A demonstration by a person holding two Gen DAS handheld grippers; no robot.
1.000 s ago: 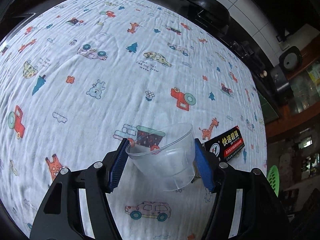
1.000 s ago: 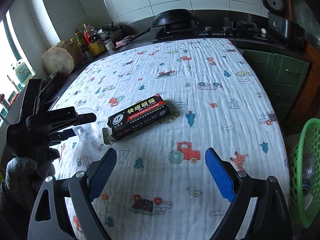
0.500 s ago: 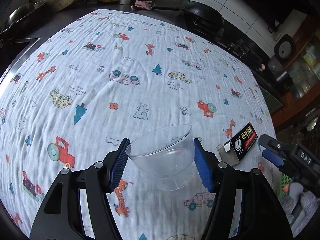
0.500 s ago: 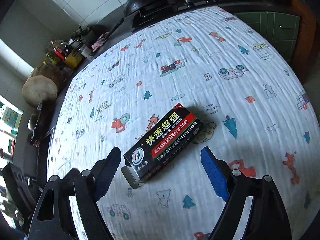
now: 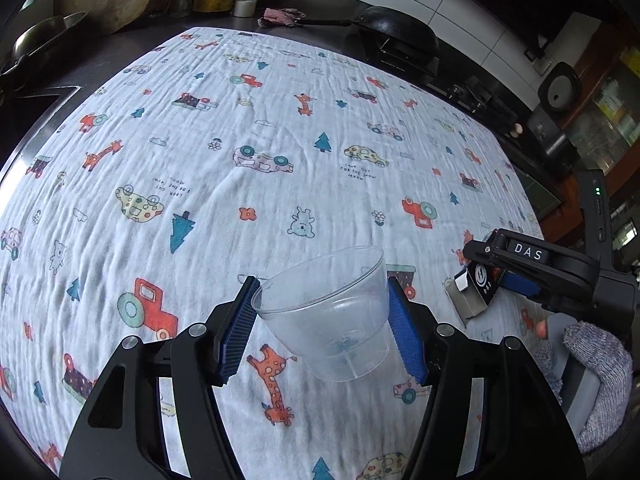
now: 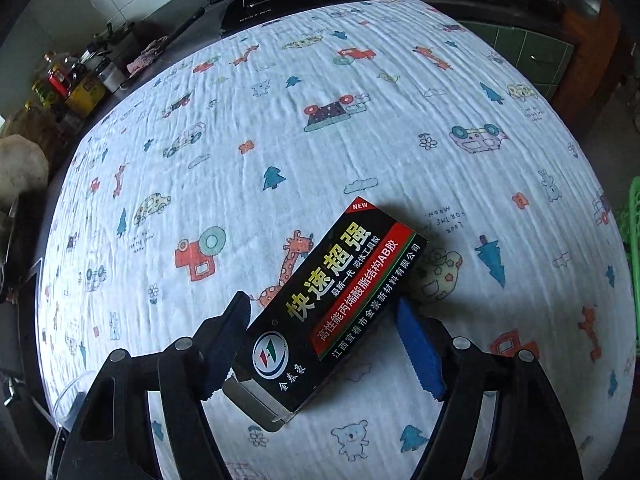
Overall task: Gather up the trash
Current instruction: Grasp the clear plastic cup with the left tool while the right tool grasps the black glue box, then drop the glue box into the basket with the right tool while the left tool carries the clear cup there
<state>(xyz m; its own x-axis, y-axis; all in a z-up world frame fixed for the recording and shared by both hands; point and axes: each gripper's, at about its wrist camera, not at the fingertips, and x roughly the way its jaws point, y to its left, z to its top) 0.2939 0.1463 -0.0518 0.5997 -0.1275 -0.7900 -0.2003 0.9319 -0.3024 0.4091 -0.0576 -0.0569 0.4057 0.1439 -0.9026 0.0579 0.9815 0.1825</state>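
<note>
My left gripper [image 5: 322,326] is shut on a clear plastic cup [image 5: 332,316], held tilted above the patterned cloth [image 5: 240,160]. A black glue box [image 6: 332,304] with an open end flap lies on the cloth between the blue pads of my right gripper [image 6: 326,344]. The left pad touches the box; the right pad stands a little off it. In the left wrist view the right gripper [image 5: 516,276] sits at the right edge, around the box [image 5: 478,286].
A black wok [image 5: 394,34] and stove stand at the table's far edge. Jars and bottles [image 6: 76,84] crowd the far left counter. A green basket [image 6: 632,232] shows beyond the table's right edge. A sink [image 5: 24,92] lies left of the cloth.
My right gripper has moved down and forward so the glue box now lies between its pads, and its jaws have narrowed. My left gripper has lifted and pulled back with the cup.
</note>
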